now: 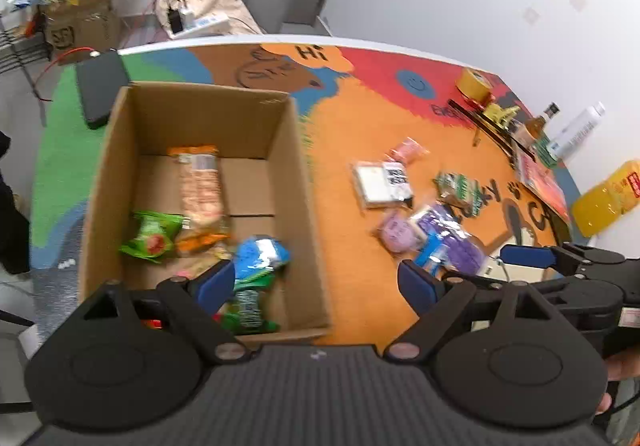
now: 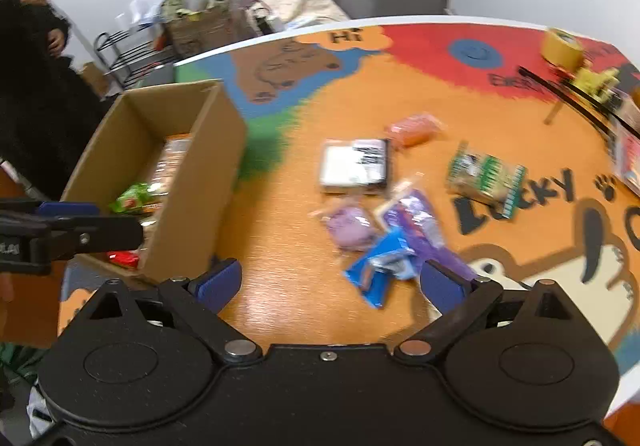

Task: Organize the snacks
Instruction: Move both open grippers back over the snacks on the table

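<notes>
A cardboard box [image 1: 304, 181] [image 2: 196, 181] stands on the colourful table and holds several snack packs, among them a blue pack [image 1: 260, 252] and a green pack [image 1: 152, 238]. My left gripper [image 1: 316, 282] is open and empty over the box's near right corner. Loose snacks lie to the right: a white-and-black pack [image 2: 354, 165], an orange pack [image 2: 414, 129], a green-striped pack [image 2: 484, 177], a round purple pack [image 2: 352, 228], a long purple pack [image 2: 420, 226] and a blue pack [image 2: 382, 266]. My right gripper [image 2: 332, 282] is open and empty, just short of the blue pack.
A yellow tape roll [image 2: 560, 45], bottles [image 1: 576, 129] and a red book [image 1: 544, 181] crowd the table's far right edge. A black case [image 1: 100, 85] lies behind the box. A person in black [image 2: 36, 85] stands at the left. Bags sit beyond the table.
</notes>
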`<state>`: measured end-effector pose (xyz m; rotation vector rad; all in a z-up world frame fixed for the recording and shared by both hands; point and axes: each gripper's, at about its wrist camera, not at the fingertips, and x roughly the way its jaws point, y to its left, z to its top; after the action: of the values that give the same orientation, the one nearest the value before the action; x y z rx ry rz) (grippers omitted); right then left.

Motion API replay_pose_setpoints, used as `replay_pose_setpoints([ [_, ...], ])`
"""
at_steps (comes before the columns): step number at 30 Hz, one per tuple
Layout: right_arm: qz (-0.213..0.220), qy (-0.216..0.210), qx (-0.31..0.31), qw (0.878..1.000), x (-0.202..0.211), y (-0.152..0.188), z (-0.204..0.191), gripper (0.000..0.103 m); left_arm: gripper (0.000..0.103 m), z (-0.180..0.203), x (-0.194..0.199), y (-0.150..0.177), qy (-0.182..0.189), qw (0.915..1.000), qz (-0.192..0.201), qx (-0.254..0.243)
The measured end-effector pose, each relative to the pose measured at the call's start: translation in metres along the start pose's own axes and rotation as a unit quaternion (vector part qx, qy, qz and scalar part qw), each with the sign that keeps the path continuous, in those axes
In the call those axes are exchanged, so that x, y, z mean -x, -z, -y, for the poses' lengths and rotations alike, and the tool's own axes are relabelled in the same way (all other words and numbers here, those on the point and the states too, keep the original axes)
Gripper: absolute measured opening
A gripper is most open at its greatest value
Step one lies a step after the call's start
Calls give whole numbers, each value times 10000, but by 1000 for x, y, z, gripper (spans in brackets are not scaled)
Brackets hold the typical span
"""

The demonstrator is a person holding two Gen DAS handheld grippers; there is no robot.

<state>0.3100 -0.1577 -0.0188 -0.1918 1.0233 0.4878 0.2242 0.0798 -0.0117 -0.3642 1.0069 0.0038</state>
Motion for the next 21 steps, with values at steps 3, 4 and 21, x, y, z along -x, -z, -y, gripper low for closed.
replay_pose_setpoints([
  [3, 16, 143, -70, 9999, 0, 2, 11, 98, 88, 11, -6, -2, 38, 9999, -41, -120],
  [4, 1, 134, -122, 9998, 0, 3, 14, 98, 88, 14, -7, -3, 58, 9999, -50, -151],
  [21, -198, 185, -735, 9969, -22, 18, 69, 64, 83, 68, -54, -14, 424, 9964, -178, -715],
])
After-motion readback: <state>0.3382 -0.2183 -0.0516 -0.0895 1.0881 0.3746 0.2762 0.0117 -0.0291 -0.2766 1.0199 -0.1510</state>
